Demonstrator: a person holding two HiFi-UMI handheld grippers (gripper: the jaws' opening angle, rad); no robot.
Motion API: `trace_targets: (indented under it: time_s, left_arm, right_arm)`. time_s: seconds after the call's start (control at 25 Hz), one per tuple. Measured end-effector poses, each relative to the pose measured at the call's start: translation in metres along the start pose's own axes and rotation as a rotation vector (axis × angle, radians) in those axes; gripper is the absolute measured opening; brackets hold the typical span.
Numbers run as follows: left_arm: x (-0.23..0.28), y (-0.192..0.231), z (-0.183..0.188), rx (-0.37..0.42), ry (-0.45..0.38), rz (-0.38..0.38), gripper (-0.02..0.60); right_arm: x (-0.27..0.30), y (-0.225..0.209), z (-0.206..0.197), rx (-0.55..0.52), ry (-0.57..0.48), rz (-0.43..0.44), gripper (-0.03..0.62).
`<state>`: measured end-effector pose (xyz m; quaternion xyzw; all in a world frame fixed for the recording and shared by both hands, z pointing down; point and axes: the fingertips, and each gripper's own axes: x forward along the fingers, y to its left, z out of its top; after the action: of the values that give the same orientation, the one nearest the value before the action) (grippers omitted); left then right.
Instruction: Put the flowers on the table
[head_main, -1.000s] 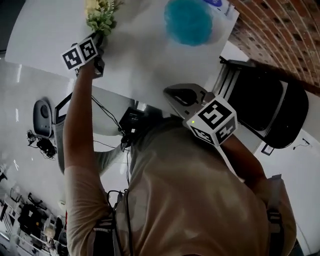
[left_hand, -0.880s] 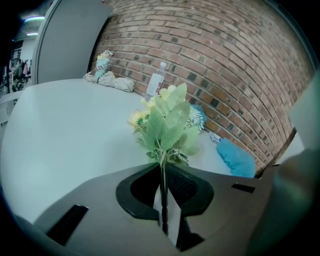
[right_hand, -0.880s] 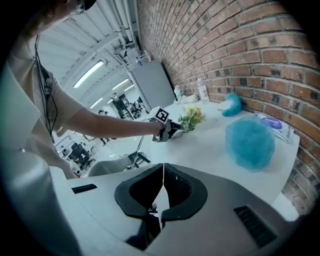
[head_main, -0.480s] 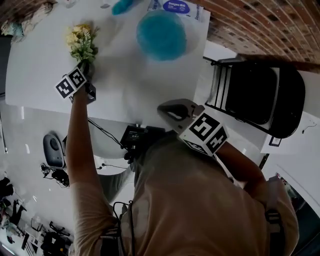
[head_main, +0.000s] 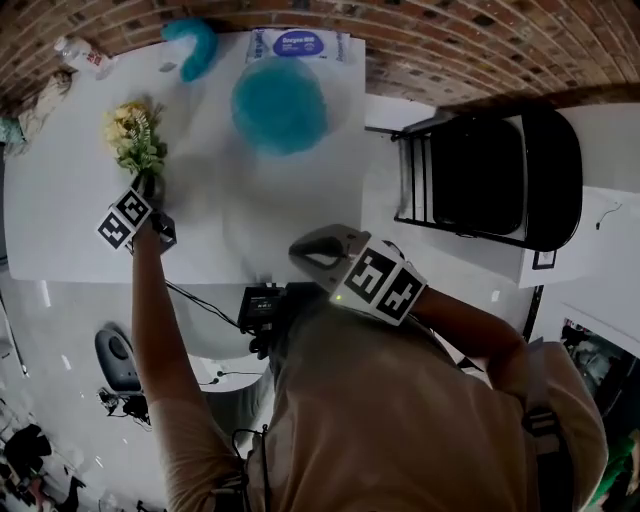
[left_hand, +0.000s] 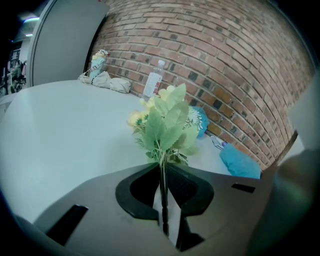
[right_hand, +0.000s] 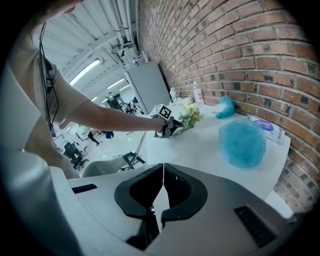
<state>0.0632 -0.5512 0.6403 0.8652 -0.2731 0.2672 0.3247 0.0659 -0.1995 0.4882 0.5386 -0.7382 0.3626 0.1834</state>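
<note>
Left gripper (left_hand: 162, 170) is clamped tight on the stem of the flowers (left_hand: 165, 122) — the bunch sits over the left side of the white table (head_main: 200, 190), well apart from the blue fluffy ball (head_main: 279, 105). Right gripper (right_hand: 162, 182) is pinched closed on nothing, by the table's near edge.

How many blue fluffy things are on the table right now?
2. The large blue puff sits just in front of the wipes pack. The smaller curved blue puff lies at the far edge by the brick wall. None looks hidden.
</note>
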Motion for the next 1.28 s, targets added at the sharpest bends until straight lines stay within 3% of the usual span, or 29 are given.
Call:
trace_targets:
  time_s: [0.6,0.72,0.88,1.08,1.28]
  left_arm:
    - [0.004,-0.001,-0.003,0.016,0.021,0.014,0.041]
    - [0.002,0.000,-0.004,0.022,0.029,0.014,0.158]
    - [-0.007,0.004,-0.007,0.050,0.027,0.042,0.253]
    - [-0.029,-0.004,-0.012,0.070,0.023,0.031,0.265]
    - [-0.034,-0.027,0.004,0.071,-0.063,-0.027,0.264]
  right_arm:
    - [-0.015,-0.002,-0.006,0.007,-0.047,-0.071,0.023]
    - [-0.015,0.001,-0.006,0.001,-0.055,-0.071,0.023]
    - [-0.018,0.005,-0.007,-0.010,-0.063,-0.069,0.023]
    - [-0.032,0.011,-0.013,-0.026,-0.073,-0.052,0.023]
    - [-0.039,0.002,-0.012,-0.036,-0.084,-0.076,0.023]
